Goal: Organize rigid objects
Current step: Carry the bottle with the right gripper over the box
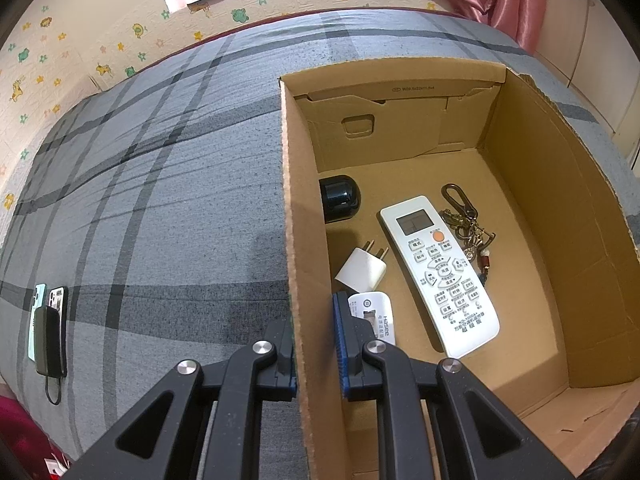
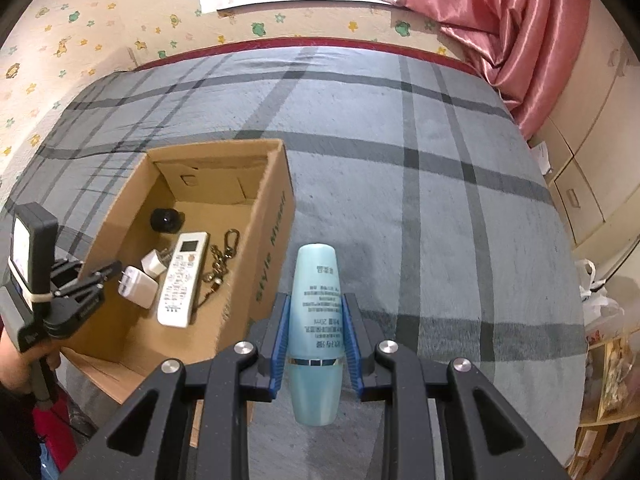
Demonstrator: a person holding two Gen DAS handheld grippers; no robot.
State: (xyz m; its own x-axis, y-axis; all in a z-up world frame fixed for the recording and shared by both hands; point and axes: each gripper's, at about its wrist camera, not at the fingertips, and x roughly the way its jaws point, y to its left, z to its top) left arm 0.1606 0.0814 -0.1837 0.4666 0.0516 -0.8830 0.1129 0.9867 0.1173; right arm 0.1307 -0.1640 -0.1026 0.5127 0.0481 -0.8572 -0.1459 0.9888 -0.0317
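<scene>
An open cardboard box (image 1: 298, 208) (image 2: 268, 240) sits on a grey plaid bed. In it lie a white remote (image 1: 440, 276) (image 2: 182, 278), a black round object (image 1: 339, 198) (image 2: 165, 219), two white chargers (image 1: 362, 270) (image 1: 374, 316) (image 2: 138, 286) and a key bunch (image 1: 466, 228) (image 2: 222, 264). My left gripper (image 1: 314, 344) (image 2: 106, 276) is shut on the box's left wall, one finger outside and one inside. My right gripper (image 2: 316, 328) is shut on a light blue bottle (image 2: 316, 320), held right of the box above the bed.
Phones and a power bank (image 1: 48, 328) lie on the bed at the far left. A pink curtain (image 2: 508, 32) hangs at the back right. Cupboards (image 2: 592, 184) and a shelf with bags (image 2: 608, 368) stand right of the bed.
</scene>
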